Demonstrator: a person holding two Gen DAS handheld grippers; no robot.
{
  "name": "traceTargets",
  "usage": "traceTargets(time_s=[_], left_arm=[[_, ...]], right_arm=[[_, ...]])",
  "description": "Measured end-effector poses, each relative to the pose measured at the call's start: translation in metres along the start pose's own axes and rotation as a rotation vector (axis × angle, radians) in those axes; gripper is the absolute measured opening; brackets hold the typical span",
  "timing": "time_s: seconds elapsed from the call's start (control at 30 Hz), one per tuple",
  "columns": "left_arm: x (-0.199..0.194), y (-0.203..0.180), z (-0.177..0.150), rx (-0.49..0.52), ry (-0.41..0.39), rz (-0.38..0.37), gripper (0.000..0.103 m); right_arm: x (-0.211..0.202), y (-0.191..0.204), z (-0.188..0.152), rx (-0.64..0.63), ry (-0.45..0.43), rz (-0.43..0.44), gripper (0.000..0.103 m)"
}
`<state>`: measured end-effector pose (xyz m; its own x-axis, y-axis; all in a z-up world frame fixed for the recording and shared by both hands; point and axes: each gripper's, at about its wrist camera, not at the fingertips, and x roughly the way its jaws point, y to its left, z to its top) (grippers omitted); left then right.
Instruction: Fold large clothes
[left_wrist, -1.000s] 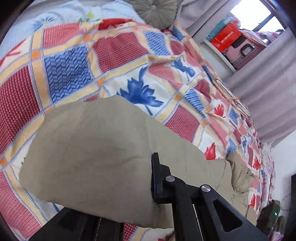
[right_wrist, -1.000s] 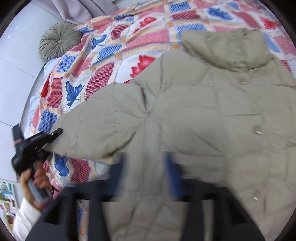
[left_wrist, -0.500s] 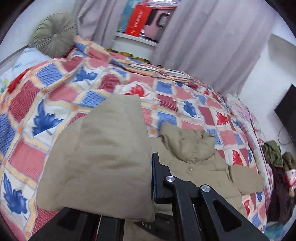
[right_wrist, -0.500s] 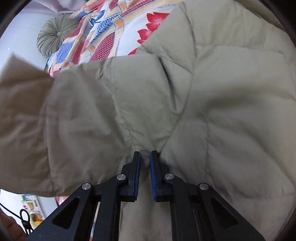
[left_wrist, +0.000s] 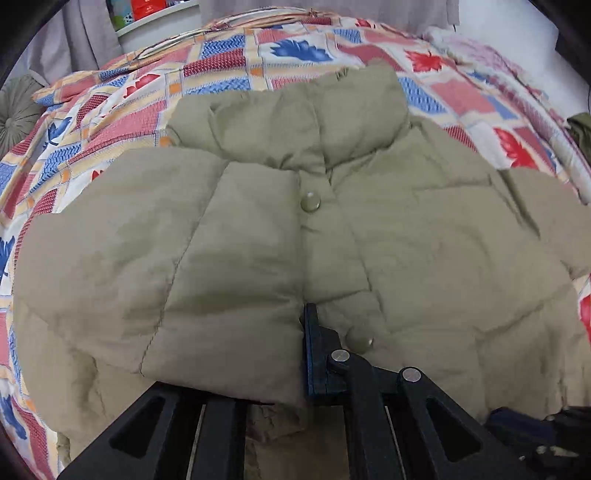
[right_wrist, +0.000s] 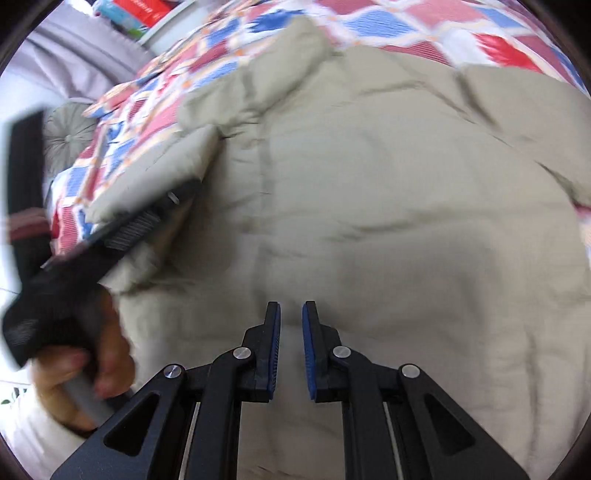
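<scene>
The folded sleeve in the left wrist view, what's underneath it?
The sleeve lies over the jacket front, left of the snap buttons. The chest panel beneath is covered. Under the jacket is the patterned quilt.

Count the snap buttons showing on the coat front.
2: one snap button just below the collar, another lower, beside the left gripper's finger. The folded sleeve may hide more.
</scene>
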<state>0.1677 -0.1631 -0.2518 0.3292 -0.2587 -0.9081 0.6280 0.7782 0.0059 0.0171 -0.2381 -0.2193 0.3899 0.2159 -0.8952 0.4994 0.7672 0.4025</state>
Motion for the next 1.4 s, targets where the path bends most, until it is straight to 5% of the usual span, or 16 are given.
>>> traceTargets(time_s=[0.03, 0.07, 0.1, 0.17, 0.33, 0.4, 0.43, 0.47, 0.6, 0.7, 0.83, 0.97, 1.07, 1.17, 1.33, 1.4], left_arm=[[-0.002, -0.002, -0.005, 0.021, -0.012, 0.017, 0.009], [-0.006, -0.003, -0.008, 0.040, -0.020, 0.025, 0.023], [-0.011, -0.004, -0.011, 0.059, -0.019, 0.005, 0.061], [-0.027, 0.002, -0.016, 0.042, -0.054, 0.001, 0.097], [-0.073, 0.039, -0.028, -0.033, -0.092, -0.007, 0.097], [-0.091, 0.070, -0.035, -0.108, -0.117, 0.020, 0.097], [-0.095, 0.088, -0.036, -0.148, -0.122, 0.027, 0.097], [-0.097, 0.107, -0.035, -0.189, -0.124, 0.039, 0.097], [-0.085, 0.188, -0.043, -0.374, -0.083, 0.134, 0.097], [-0.056, 0.228, -0.056, -0.492, -0.007, 0.135, 0.097], [-0.022, 0.239, -0.067, -0.473, 0.059, 0.231, 0.090], [-0.016, 0.240, -0.072, -0.469, 0.051, 0.262, 0.090], [-0.015, 0.239, -0.073, -0.443, 0.048, 0.278, 0.090], [-0.015, 0.242, -0.072, -0.448, 0.052, 0.270, 0.091], [-0.015, 0.240, -0.071, -0.450, 0.057, 0.292, 0.091], [-0.016, 0.237, -0.071, -0.454, 0.057, 0.304, 0.091]], right_arm=[[-0.001, -0.007, -0.002, 0.017, 0.006, -0.002, 0.013], [-0.003, -0.013, 0.002, 0.032, 0.011, -0.003, 0.013], [-0.004, -0.017, 0.004, 0.048, 0.016, -0.002, 0.014], [-0.007, -0.028, 0.003, 0.063, 0.017, 0.008, 0.014], [-0.012, -0.034, 0.015, 0.039, 0.013, 0.001, 0.016], [-0.020, -0.026, 0.017, -0.005, -0.003, -0.011, 0.034], [-0.025, -0.018, 0.020, -0.034, -0.021, -0.018, 0.055], [-0.031, -0.012, 0.021, -0.065, -0.047, -0.021, 0.065], [-0.040, 0.046, 0.031, -0.291, -0.146, -0.039, 0.065], [-0.020, 0.103, 0.034, -0.487, -0.183, -0.098, 0.066], [0.024, 0.160, 0.031, -0.725, -0.206, -0.237, 0.066], [0.062, 0.188, 0.035, -0.827, -0.200, -0.333, 0.065], [0.062, 0.175, 0.054, -0.746, -0.281, -0.410, 0.065], [0.034, 0.118, 0.084, -0.474, -0.327, -0.398, 0.065], [0.013, -0.002, 0.098, -0.040, -0.204, -0.303, 0.065], [0.001, -0.009, 0.089, -0.022, -0.198, -0.232, 0.065]])
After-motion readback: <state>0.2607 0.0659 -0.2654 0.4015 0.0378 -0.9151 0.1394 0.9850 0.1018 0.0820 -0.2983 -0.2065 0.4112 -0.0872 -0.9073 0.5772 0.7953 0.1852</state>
